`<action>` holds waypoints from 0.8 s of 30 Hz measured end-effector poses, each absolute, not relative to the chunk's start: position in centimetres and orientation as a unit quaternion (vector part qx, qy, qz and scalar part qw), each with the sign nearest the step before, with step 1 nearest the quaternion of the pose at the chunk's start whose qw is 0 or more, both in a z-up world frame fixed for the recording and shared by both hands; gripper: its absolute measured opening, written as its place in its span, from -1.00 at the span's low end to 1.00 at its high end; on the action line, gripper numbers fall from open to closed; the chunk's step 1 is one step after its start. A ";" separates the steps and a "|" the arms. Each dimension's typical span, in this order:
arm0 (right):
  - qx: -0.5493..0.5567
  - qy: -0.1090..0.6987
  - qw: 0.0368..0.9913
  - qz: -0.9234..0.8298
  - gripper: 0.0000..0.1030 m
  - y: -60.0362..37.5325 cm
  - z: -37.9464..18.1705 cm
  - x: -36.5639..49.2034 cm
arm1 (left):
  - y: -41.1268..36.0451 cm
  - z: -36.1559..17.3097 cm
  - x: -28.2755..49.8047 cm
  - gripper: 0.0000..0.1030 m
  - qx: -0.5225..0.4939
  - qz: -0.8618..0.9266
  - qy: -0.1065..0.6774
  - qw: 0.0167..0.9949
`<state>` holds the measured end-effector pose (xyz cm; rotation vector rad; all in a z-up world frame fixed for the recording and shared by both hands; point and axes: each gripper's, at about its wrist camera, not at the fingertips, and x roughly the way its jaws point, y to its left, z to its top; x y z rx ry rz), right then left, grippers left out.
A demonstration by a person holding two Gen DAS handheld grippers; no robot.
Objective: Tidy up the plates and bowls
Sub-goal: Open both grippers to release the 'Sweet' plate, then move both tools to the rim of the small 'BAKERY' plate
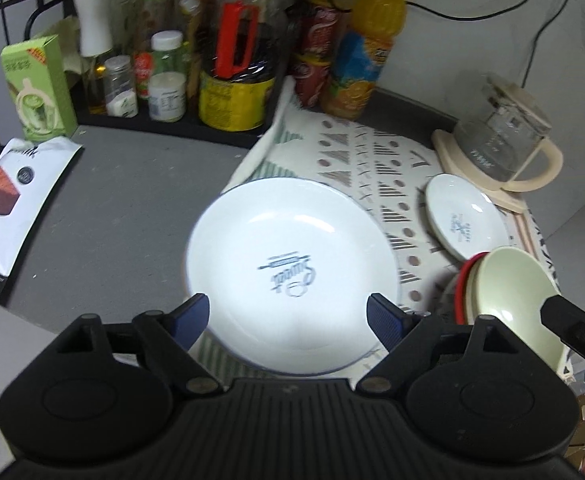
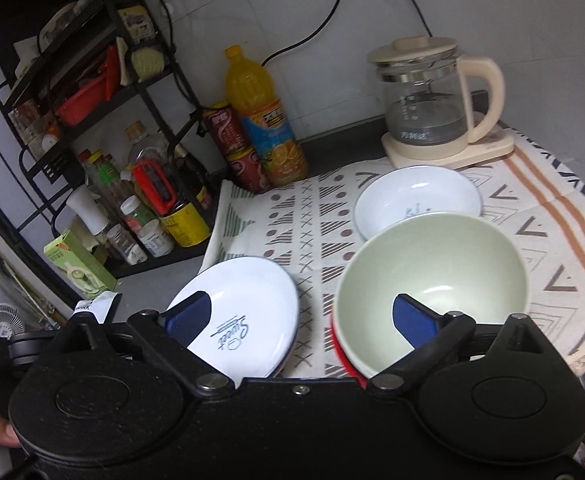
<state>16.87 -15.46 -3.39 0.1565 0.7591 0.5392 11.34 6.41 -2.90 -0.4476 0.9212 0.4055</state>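
A large white plate (image 1: pixel 292 264) with a "Sweet" logo lies on the patterned cloth (image 1: pixel 376 152), partly over its left edge. My left gripper (image 1: pixel 292 316) is open just above the plate's near rim, empty. A small white bowl (image 1: pixel 464 216) sits at the right. A pale green bowl (image 1: pixel 512 300) is nested in a red one (image 1: pixel 462 288). In the right wrist view, my right gripper (image 2: pixel 304 316) is open, its right finger over the green bowl (image 2: pixel 432 264), its left finger over the large plate (image 2: pixel 244 312). The small white bowl (image 2: pixel 416 200) lies behind.
A glass kettle (image 2: pixel 432 108) on its beige base stands at the back right. Bottles and jars (image 1: pixel 228 60), an orange juice bottle (image 2: pixel 264 120) and red cans (image 2: pixel 236 148) line the back. A green box (image 1: pixel 36 84) and a snack bag (image 1: pixel 8 204) lie at left.
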 end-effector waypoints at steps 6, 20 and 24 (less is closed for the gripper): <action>0.087 0.355 0.898 0.243 0.92 -17.1 -2.4 18.3 | 4.9 -2.5 14.4 0.64 -0.204 0.166 0.437 0.860; 0.114 0.384 0.900 0.173 0.93 -19.9 -2.7 25.3 | 2.8 -3.9 25.0 0.64 -0.181 0.109 0.470 0.857; 0.119 0.392 0.900 0.149 0.92 -20.1 -3.1 27.7 | 2.7 -4.5 27.8 0.64 -0.173 0.094 0.479 0.856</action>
